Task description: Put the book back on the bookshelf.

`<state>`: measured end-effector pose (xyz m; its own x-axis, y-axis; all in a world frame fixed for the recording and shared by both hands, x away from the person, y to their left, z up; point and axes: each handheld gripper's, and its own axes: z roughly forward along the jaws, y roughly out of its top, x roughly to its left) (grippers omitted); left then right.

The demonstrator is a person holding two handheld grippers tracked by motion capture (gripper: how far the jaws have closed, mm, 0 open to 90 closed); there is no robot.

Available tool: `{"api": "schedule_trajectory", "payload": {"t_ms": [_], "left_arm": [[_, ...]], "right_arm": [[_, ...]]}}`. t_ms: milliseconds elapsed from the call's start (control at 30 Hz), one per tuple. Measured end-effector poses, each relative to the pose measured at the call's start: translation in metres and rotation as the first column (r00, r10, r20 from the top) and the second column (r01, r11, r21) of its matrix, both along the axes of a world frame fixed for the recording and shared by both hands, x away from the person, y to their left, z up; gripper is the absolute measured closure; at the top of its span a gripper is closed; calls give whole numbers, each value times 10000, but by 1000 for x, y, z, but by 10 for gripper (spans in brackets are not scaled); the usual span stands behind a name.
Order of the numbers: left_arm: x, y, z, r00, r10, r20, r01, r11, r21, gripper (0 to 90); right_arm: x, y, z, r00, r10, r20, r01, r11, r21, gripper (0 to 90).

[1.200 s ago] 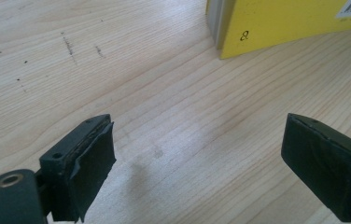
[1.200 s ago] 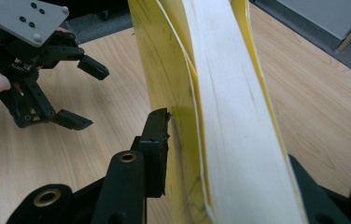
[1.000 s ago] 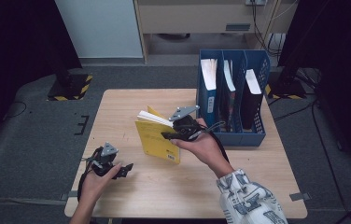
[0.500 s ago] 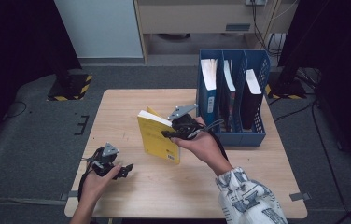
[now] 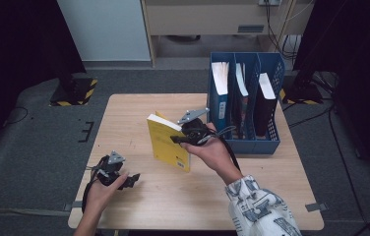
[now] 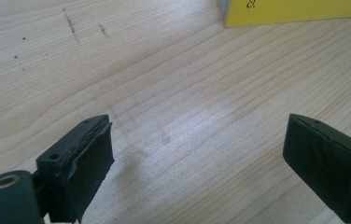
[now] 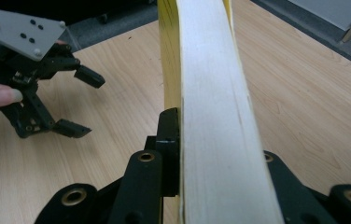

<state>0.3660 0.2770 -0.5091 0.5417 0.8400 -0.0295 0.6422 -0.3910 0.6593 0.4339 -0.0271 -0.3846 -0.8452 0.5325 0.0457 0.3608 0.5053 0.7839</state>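
Note:
A yellow book (image 5: 167, 143) stands nearly upright on its lower edge at the middle of the wooden table (image 5: 129, 115). My right gripper (image 5: 179, 139) is shut on it from the right side. In the right gripper view the white page block (image 7: 211, 107) fills the gap between the jaws. My left gripper (image 5: 128, 180) rests low near the front left of the table, open and holding nothing, a short way left of the book. Its jaws stand wide apart over bare wood (image 6: 197, 126), with the book's yellow bottom edge (image 6: 295, 11) beyond them. The left gripper (image 7: 82, 103) also shows beyond the book.
A blue file rack (image 5: 266, 142) with three slots stands at the table's right rear, holding upright folders and books. It is just behind the right hand. Dark floor surrounds the table, and a cabinet stands behind it.
The book has tipped slightly more upright in the right gripper. The left gripper has stayed where it was.

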Motion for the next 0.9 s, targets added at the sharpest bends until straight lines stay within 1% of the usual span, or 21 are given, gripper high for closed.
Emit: {"api": "schedule_trajectory", "payload": {"t_ms": [100,200,300,333,433,467,533,567,600,667,767,800,833,900], "left_arm": [[0,1,0,10000,25,25,-25,10000,3,64],[1,1,-1,10000,75,-21,-75,10000,-7,63],[1,1,-2,10000,70,-58,-69,9999,92,64],[1,2,-3,9999,102,-113,-100,9998,188,64],[1,2,-4,9996,207,-206,-202,9995,237,68],[2,4,-6,9989,296,-350,-284,9991,325,68],[3,5,-7,9983,456,-358,-444,9984,347,68],[3,5,-7,9983,456,-358,-444,9984,347,68],[4,6,-9,9973,591,-425,-575,9976,378,68],[5,7,-10,9966,705,-428,-688,9968,407,68],[5,7,-11,9961,750,-468,-733,9966,379,67],[5,7,-11,9961,750,-468,-733,9966,379,66],[5,7,-12,9962,716,-485,-698,9968,389,65],[5,6,-13,9960,749,-477,-733,9967,352,65]], "right_arm": [[3,1,1,9996,-253,-110,254,9995,166,752],[6,3,4,9994,-296,-193,301,9992,258,752],[7,4,6,9991,-397,-167,402,9988,288,752],[7,4,7,9989,-441,-163,446,9985,319,753],[8,1,11,9984,-542,-164,550,9970,548,753],[7,-1,13,9981,-571,-215,584,9961,666,753],[7,-5,16,9977,-602,-326,625,9951,770,752],[7,-7,17,9976,-609,-321,633,9948,801,752],[6,-10,18,9971,-659,-392,691,9937,877,752],[5,-14,20,9973,-656,-343,684,9936,901,752],[0,-22,23,9970,-706,-316,733,9928,948,752],[0,-22,23,9970,-706,-316,733,9928,948,752],[-3,-29,24,9965,-756,-354,787,9921,980,752],[-5,-35,23,9963,-783,-367,815,9918,980,752]]}}
